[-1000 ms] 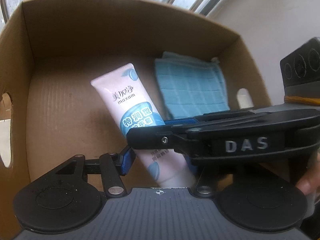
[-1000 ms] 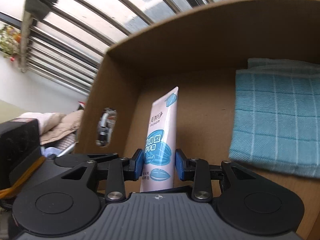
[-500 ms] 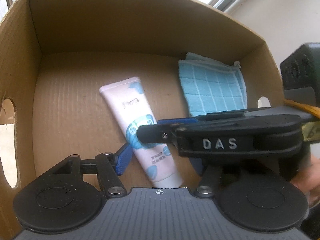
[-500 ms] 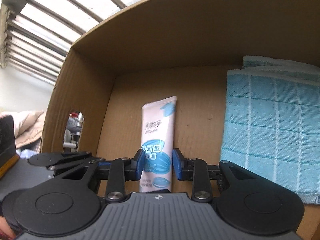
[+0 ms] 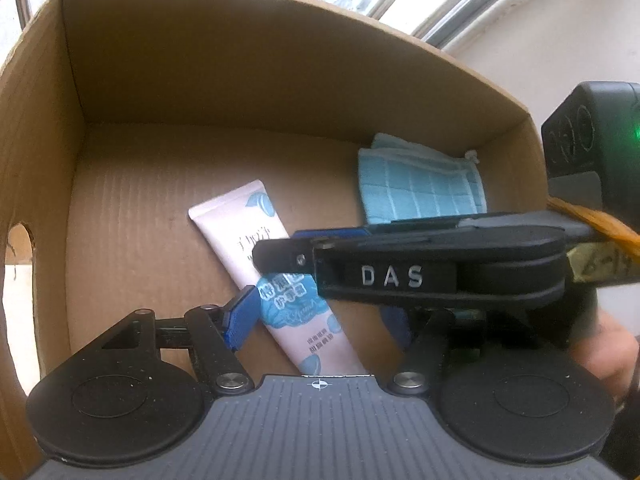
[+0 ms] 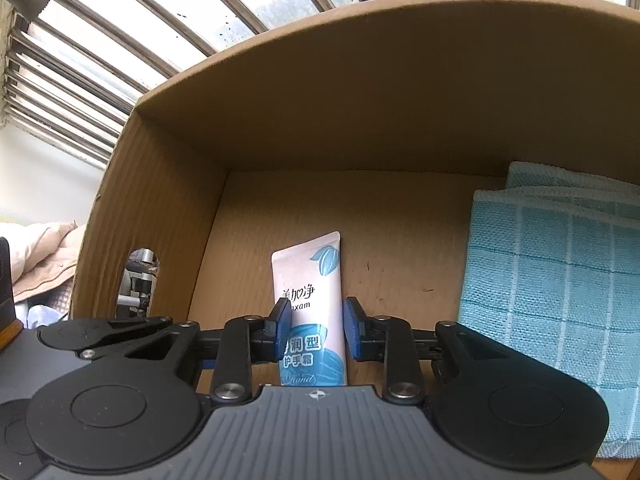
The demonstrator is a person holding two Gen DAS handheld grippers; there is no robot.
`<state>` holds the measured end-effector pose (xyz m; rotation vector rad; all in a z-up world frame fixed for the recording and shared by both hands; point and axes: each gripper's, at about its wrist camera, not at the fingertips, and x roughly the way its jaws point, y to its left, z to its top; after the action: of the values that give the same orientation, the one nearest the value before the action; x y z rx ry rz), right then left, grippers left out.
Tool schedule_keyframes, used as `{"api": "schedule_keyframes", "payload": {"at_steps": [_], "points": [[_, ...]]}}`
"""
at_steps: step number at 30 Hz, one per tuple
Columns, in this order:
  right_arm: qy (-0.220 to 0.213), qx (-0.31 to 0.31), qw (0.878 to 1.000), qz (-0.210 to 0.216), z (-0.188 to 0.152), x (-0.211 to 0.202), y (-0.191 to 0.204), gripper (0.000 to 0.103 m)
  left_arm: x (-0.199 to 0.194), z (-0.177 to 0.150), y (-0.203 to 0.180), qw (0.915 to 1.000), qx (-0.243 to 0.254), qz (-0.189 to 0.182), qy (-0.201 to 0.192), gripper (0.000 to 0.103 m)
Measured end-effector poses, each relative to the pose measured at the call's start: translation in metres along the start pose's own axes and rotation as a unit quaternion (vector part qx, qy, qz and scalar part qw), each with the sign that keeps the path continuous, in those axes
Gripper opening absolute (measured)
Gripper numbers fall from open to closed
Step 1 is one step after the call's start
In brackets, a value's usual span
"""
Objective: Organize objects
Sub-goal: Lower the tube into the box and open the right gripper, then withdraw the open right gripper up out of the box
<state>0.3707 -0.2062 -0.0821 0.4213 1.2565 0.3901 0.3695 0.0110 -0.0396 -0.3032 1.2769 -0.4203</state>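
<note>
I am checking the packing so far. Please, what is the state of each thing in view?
cardboard box: upright, open at the top.
hand cream tube: inside the box, gripped on both sides.
blue cloth: folded, lying flat on the box floor.
right gripper: fingers shut on the hand cream tube.
left gripper: fingers opening, the tube between them, not pressed.

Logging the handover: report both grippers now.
Left gripper: opening, pads clear of the pink-and-blue hand cream tube.
Right gripper: shut on that tube.
</note>
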Motion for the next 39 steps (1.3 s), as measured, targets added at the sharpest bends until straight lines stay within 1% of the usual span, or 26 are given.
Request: {"api": "schedule_keyframes", "payload": {"at_steps": [3,6,8,12,15,17,20,24,26,29,30,32,33,34,35,36,38,39], "points": [[-0.004,0.011,1.000,0.009,-0.001,-0.012,-0.005,0.031,-0.004,-0.004,0.000,0.9999,-0.003,-0.001,0.010,0.069],[-0.025,0.003,1.000,0.009,-0.007,-0.037,-0.006,0.031,-0.006,-0.009,-0.004,0.9999,0.006,-0.001,0.015,0.070],[-0.037,-0.009,0.999,0.005,-0.013,-0.053,-0.006,0.032,-0.004,-0.012,-0.008,0.9997,0.012,-0.008,0.021,0.072],[-0.053,-0.007,0.999,0.002,-0.030,-0.087,-0.012,0.033,0.002,-0.017,-0.015,0.9990,0.021,-0.009,0.040,0.075],[-0.067,-0.001,0.998,0.010,-0.048,-0.108,-0.018,0.034,0.014,-0.018,-0.021,0.9985,0.023,-0.006,0.050,0.079],[-0.077,0.002,0.997,0.021,-0.055,-0.121,-0.021,0.034,0.018,-0.018,-0.025,0.9983,0.024,-0.005,0.052,0.079],[-0.096,0.002,0.995,0.036,-0.072,-0.137,-0.017,0.035,0.022,-0.018,-0.028,0.9986,0.014,-0.014,0.049,0.079],[-0.150,0.004,0.988,0.043,-0.094,-0.160,-0.004,0.037,0.021,-0.024,-0.039,0.9990,0.021,-0.019,0.035,0.079],[-0.173,0.013,0.983,0.054,-0.104,-0.173,-0.007,0.046,0.017,-0.028,-0.042,0.9990,0.017,-0.026,0.031,0.079],[-0.214,0.016,0.975,0.063,-0.123,-0.192,-0.006,0.049,0.001,-0.038,-0.049,0.9993,0.027,-0.021,0.010,0.079],[-0.228,0.017,0.971,0.069,-0.132,-0.201,-0.004,0.051,-0.005,-0.043,-0.051,0.9993,0.033,-0.019,0.000,0.081],[-0.255,0.017,0.963,0.085,-0.152,-0.213,-0.002,0.061,-0.025,-0.057,-0.056,0.9984,0.048,-0.019,-0.022,0.084],[-0.269,0.015,0.958,0.095,-0.165,-0.219,0.000,0.064,-0.035,-0.066,-0.059,0.9977,0.055,-0.021,-0.033,0.088],[-0.282,0.011,0.954,0.104,-0.177,-0.226,0.002,0.069,-0.046,-0.076,-0.062,0.9965,0.067,-0.025,-0.044,0.091],[-0.296,0.004,0.948,0.113,-0.189,-0.232,0.004,0.078,-0.058,-0.086,-0.064,0.9950,0.079,-0.029,-0.053,0.097],[-0.313,-0.002,0.942,0.120,-0.204,-0.238,0.006,0.083,-0.069,-0.098,-0.066,0.9936,0.087,-0.031,-0.065,0.099],[-0.349,-0.008,0.929,0.123,-0.237,-0.243,0.008,0.103,-0.093,-0.126,-0.067,0.9899,0.100,-0.039,-0.093,0.102],[-0.365,-0.010,0.923,0.123,-0.253,-0.243,0.009,0.103,-0.103,-0.141,-0.068,0.9878,0.109,-0.040,-0.105,0.102]]}}
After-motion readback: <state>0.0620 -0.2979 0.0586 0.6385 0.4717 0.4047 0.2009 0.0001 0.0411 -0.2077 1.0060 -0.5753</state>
